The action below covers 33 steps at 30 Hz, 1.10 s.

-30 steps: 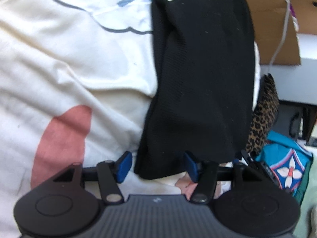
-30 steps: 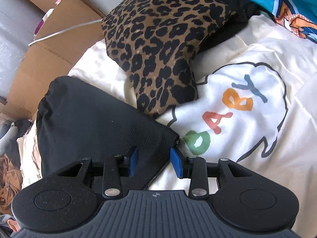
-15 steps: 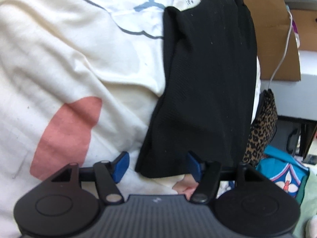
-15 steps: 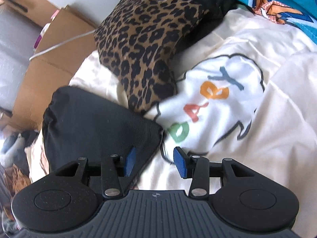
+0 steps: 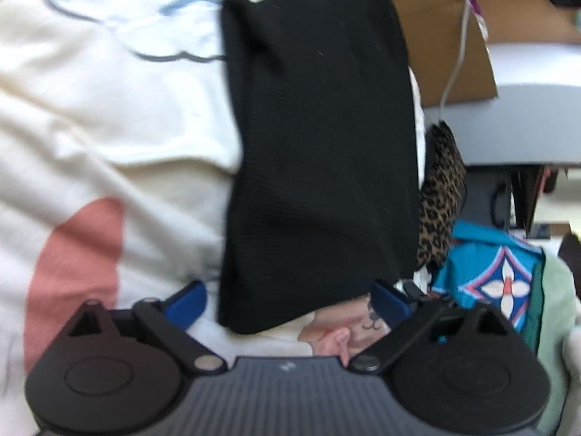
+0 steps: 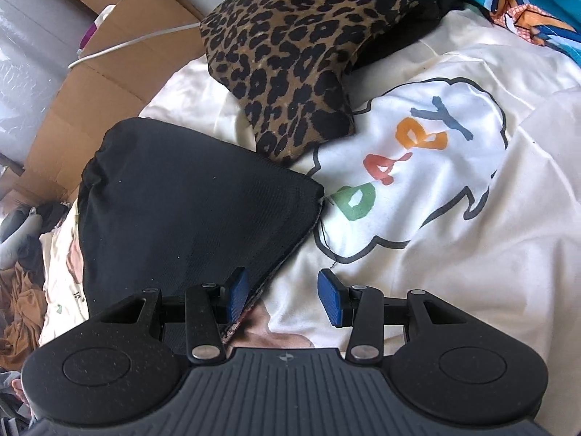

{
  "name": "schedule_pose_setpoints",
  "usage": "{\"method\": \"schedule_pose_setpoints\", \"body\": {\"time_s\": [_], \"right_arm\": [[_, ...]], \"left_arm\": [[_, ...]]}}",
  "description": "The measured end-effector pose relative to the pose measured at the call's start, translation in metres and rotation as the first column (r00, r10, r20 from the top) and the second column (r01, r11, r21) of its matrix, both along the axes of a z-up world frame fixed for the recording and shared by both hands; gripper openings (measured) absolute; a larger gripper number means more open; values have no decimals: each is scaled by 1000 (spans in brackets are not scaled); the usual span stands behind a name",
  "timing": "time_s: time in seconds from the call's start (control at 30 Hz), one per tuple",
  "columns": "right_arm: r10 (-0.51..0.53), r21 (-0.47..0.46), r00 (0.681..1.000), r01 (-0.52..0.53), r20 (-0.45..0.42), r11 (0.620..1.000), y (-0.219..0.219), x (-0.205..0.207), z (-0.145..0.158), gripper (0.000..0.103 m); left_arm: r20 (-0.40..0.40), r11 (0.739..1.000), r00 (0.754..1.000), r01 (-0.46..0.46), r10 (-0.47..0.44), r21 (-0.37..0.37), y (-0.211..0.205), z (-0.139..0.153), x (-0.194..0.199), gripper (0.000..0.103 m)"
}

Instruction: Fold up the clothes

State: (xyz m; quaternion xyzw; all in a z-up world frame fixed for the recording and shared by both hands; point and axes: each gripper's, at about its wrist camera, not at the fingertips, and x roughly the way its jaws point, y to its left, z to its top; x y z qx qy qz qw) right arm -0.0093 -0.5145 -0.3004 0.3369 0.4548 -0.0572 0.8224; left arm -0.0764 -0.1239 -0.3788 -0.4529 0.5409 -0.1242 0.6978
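Both tongs had just spread wide, gripping nothing.
Left tongs [image 5: 288, 299] and right tongs [image 6: 283, 298] flanked the folded black garment [image 6: 189, 210], released ahead; this fold looked finished.

A lived-in home, most likely a bedroom: a cream printed sheet [image 6: 454, 254] (a cartoon cloud with coloured letters) covers a soft surface strewn with clothes. A leopard-print piece [image 6: 301, 54] lies at the far edge, flattened cardboard boxes [image 6: 120, 76] and a white cable [image 6: 138, 40] to the far left.
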Motion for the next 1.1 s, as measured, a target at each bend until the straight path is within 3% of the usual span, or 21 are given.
{"method": "schedule_pose_setpoints", "body": {"time_s": [0.1,0.17,0.23,0.27,0.43,0.7,1.0,1.1], "right_arm": [[15,-11,1000,-15,5,1000,6,1,-1,49],[34,-22,999,-34,13,999,11,2,-1,49],[54,-30,998,-54,19,998,17,3,-1,49],[58,-29,998,-58,20,998,18,3,-1,49],[56,-27,998,-55,22,998,19,1,-1,49],[46,-23,999,-46,24,999,15,1,-3,49],[44,-19,999,-43,23,999,11,1,-7,49],[47,-22,999,-46,23,999,10,2,-7,49]], "left_arm": [[19,1000,1000,12,-12,-21,3,-4,8,102],[20,999,1000,4,-3,-43,5,-12,16,94],[6,996,1000,-8,9,-86,5,-21,19,72],[4,995,1000,-13,13,-103,11,-20,18,70],[3,988,999,-37,38,-151,33,-12,12,69],[-39,958,983,-183,179,-221,38,-28,3,68],[-18,961,982,-187,187,-205,36,-31,23,68],[27,951,970,-232,242,-204,43,-24,25,68]]}}
